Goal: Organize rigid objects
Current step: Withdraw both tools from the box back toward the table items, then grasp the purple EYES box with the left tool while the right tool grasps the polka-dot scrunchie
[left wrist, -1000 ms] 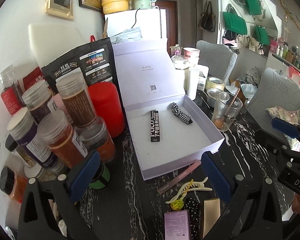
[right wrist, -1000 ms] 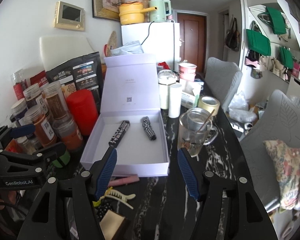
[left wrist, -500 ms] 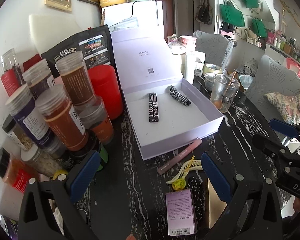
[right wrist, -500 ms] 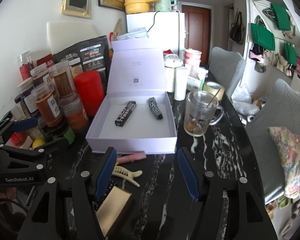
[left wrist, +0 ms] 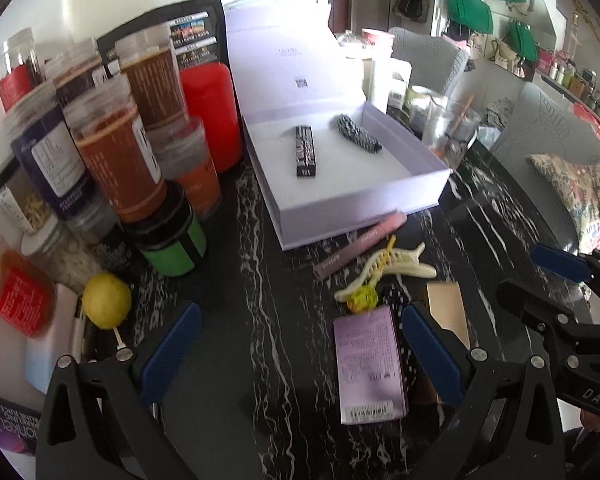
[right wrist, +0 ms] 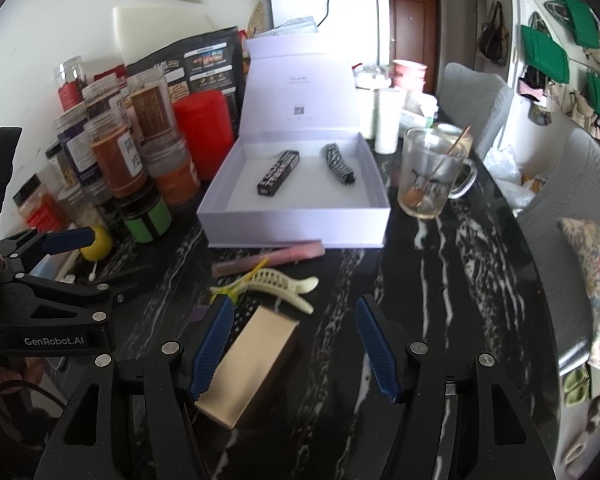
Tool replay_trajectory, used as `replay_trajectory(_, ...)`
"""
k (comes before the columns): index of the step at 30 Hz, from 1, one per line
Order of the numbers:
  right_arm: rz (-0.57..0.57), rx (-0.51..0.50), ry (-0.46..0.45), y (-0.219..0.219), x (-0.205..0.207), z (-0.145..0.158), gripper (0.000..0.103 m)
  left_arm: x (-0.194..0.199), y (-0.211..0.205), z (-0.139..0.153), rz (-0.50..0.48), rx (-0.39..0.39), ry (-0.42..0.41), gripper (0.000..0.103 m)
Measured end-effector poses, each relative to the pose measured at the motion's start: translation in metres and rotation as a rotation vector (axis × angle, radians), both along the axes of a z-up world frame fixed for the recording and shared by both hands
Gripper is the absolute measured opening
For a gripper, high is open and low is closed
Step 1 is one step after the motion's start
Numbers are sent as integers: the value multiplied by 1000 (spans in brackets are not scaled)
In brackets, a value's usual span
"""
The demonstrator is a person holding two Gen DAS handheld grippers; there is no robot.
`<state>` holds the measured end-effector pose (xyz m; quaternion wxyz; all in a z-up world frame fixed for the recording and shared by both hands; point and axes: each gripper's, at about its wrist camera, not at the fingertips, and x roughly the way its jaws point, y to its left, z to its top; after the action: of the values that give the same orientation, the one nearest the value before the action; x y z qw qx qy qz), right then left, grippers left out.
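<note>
While lavender box [right wrist: 300, 224] sits lid-up on desk [right wrist: 440, 280] to receive items: black tube [right wrist: 279, 178], checkered clip [right wrist: 339, 164] inside; gold box [right wrist: 248, 364], cream claw clip [right wrist: 284, 284], purple carton [left wrist: 370, 364] queued outside. Left tongs [left wrist: 296, 360], right tongs [right wrist: 296, 346] wide, empty.

Both hand-held grippers pulled back from box [right wrist: 296, 216]; gold box [right wrist: 248, 364] now between right fingers.

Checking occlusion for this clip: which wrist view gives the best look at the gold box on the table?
The right wrist view: the gold box lies nearly whole between the open right gripper fingers, top face and one side visible. In the left wrist view, only a sliver of it shows behind the left gripper finger.
</note>
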<state>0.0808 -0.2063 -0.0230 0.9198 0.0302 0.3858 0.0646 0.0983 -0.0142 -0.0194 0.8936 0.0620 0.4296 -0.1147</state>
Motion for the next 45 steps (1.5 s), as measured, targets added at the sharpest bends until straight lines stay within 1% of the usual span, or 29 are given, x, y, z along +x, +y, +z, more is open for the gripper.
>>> replay_trajectory(3,17,3,14,6,-5,-7,64,-7,3,-8,-7,-4,23,103)
replay_trajectory(6,36,27,38,11,-8,-15,64,-12,7,-15,-6,-30,35,103)
replay_trajectory(9,51,27,60,16,-11,-24,65,-16,9,-23,-13,-46,53,103)
replay_trajectory(11,56,26,68,18,-12,-29,68,-18,10,-29,-13,-41,63,103)
replay_trajectory(16,70,45,101,23,-9,-41,68,-21,13,-51,-11,-33,128,103)
replay_trajectory(20,88,38,105,27,-4,-46,68,-24,14,-63,9,-11,155,103)
replay_trajectory(26,100,77,111,23,4,-52,68,-21,22,-61,37,-38,147,103)
replay_trajectory(28,98,73,114,22,6,-56,68,-18,22,-61,42,-43,144,103)
replay_trajectory(29,100,73,116,22,7,-57,68,-17,22,-60,46,-55,142,103)
replay_trajectory(31,94,83,128,18,8,-63,69,-14,21,-58,42,-108,151,103)
replay_trajectory(34,86,153,146,5,9,-68,70,-12,14,-57,16,-150,161,103)
replay_trajectory(35,81,159,149,3,9,-69,72,-12,11,-57,9,-153,160,103)
replay_trajectory(40,48,142,140,-10,7,-71,72,-9,-8,-61,-34,-149,163,103)
replay_trajectory(43,26,132,146,-19,6,-72,72,-5,-15,-67,-46,-149,186,103)
replay_trajectory(45,10,124,146,-24,4,-74,72,-2,-17,-72,-59,-164,213,102)
